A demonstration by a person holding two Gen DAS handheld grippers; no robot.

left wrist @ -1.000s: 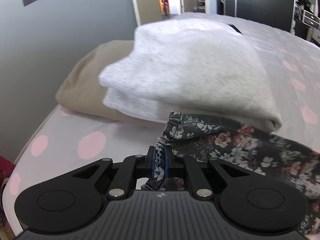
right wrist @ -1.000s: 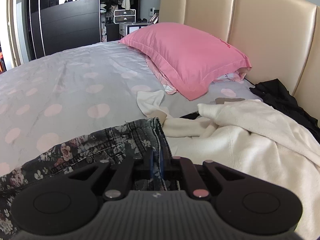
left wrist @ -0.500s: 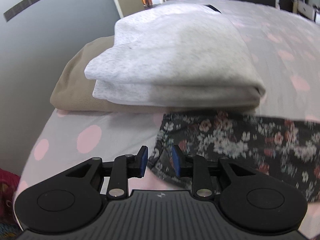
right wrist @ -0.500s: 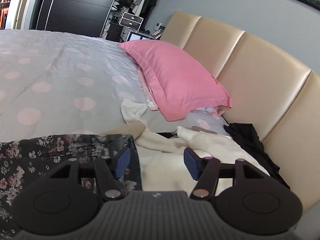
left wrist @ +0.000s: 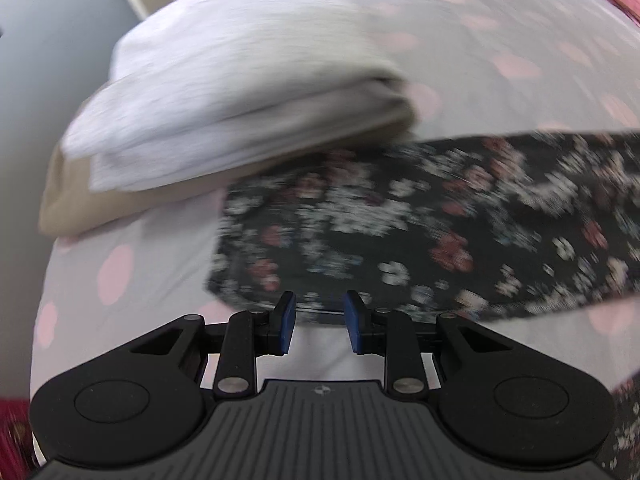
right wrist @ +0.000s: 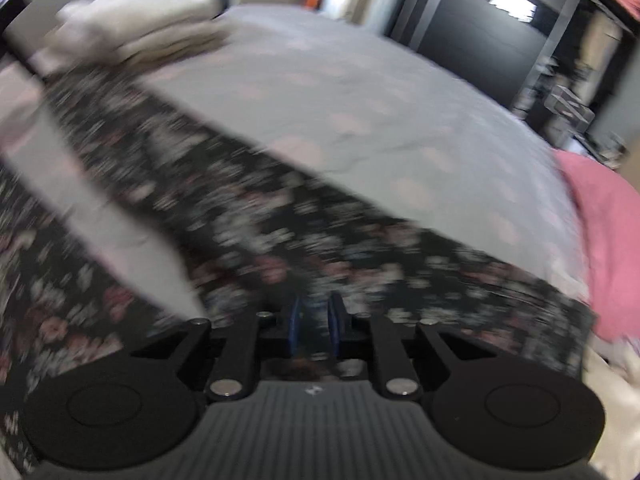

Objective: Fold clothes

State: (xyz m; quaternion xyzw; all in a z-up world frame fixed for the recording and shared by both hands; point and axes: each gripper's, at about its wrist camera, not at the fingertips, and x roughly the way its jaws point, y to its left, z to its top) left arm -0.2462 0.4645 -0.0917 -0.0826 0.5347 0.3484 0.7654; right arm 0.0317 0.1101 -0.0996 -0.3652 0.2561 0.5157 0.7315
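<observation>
The dark floral trousers (left wrist: 420, 216) lie stretched flat across the dotted bed sheet (left wrist: 132, 280). My left gripper (left wrist: 318, 322) is open and empty, its blue pads at the near edge of one trouser end. In the right wrist view the trousers (right wrist: 248, 200) run away in a long strip, with a second floral strip at the left. My right gripper (right wrist: 314, 326) is nearly shut over the fabric edge; the view is blurred, so contact is unclear.
A stack of folded clothes, white-grey (left wrist: 240, 80) over tan (left wrist: 68, 204), sits just behind the trousers; it also shows far off in the right wrist view (right wrist: 132, 20). A pink pillow (right wrist: 612, 240) and cream fabric (right wrist: 616, 400) lie at the right.
Both grippers let go of the trousers, which now lie flat. The left stays open and has drawn back. The right has swung round from the headboard toward the trousers and has closed again.
</observation>
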